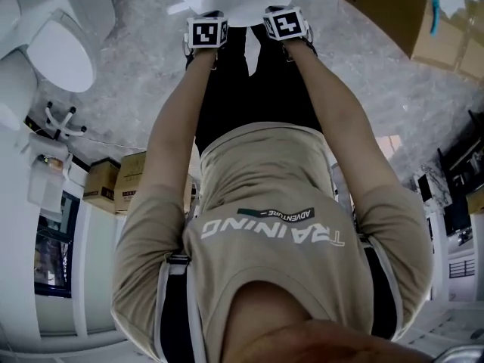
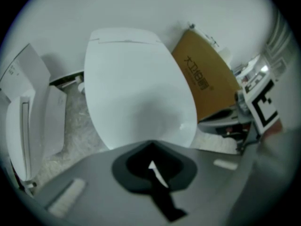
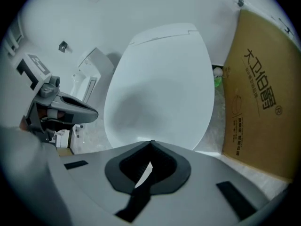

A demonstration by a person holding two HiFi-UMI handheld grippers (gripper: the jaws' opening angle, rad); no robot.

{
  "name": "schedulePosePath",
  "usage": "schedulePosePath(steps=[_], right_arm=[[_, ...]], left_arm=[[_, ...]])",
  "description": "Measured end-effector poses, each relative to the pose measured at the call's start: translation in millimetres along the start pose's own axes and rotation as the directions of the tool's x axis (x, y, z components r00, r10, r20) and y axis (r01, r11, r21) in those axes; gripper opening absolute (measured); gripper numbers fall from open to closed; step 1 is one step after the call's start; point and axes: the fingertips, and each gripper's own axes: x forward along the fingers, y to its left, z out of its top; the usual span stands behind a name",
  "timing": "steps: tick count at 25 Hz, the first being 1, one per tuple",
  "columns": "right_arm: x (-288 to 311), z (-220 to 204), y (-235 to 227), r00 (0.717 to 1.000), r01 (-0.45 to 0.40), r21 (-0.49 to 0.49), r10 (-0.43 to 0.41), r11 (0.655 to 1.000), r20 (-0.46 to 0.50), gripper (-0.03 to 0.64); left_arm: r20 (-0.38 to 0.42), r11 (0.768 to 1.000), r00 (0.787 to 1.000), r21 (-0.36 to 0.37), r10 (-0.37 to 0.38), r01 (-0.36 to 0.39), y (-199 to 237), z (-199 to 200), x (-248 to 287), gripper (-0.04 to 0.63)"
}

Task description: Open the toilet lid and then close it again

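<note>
Two tools are listed. Left tool [image 2: 151,161]: jaws drawn nearly together, nothing gripped. Toilet lid [image 2: 136,84]: lowered flat, its front edge just ahead of both tools, judged ready for lifting. Right tool [image 3: 149,166]: likewise closed, empty. Cardboard box [image 3: 258,93]: propped just right of the lid, Chinese lettering printed. Shirt [image 1: 272,225]: "TRAINING", "ADVENTURE" read.

Left arm [image 1: 178,112] and right arm [image 1: 333,104] reach forward, left claw [image 2: 151,145] and right claw [image 3: 151,144] both closed
</note>
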Motion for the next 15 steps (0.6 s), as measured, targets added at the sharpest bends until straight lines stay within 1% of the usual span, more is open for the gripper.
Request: schedulePosePath(steps=[2,4,7,9,11,13,15], right_arm=[[-18,10,6,0.999,0.002,0.007,-0.002,1.0,0.037,0.009],[-38,16,13,0.998,0.001,-0.005,0.0,1.0,0.061,0.009],[-69,46,17,0.992,0.014,-0.051,-0.008,0.999,0.127,0.009],[-90,75,19,0.982,0.03,-0.087,-0.013,0.996,0.19,0.009],[-113,94,25,0.97,0.043,-0.114,-0.015,0.993,0.243,0.009],[-138,113,34,0.952,0.045,-0.13,-0.003,0.99,0.307,0.009],[-165,132,44,0.928,0.051,-0.148,0.008,0.988,0.373,0.009]], left_arm=[[0.032,1.0,0.999,-0.012,-0.014,0.015,-2,10,-25,0.003],[0.062,1.0,0.998,-0.016,-0.023,0.024,-7,19,-53,0.003],[0.14,1.0,0.99,0.029,-0.008,0.004,-5,51,-91,0.003],[0.216,0.998,0.976,0.045,0.023,-0.033,1,78,-116,0.003],[0.284,0.999,0.958,0.01,0.048,-0.053,3,95,-143,0.003],[0.35,0.999,0.935,-0.029,0.051,-0.044,0,110,-168,0.003],[0.407,0.999,0.912,-0.03,0.044,-0.035,-7,126,-189,0.003]])
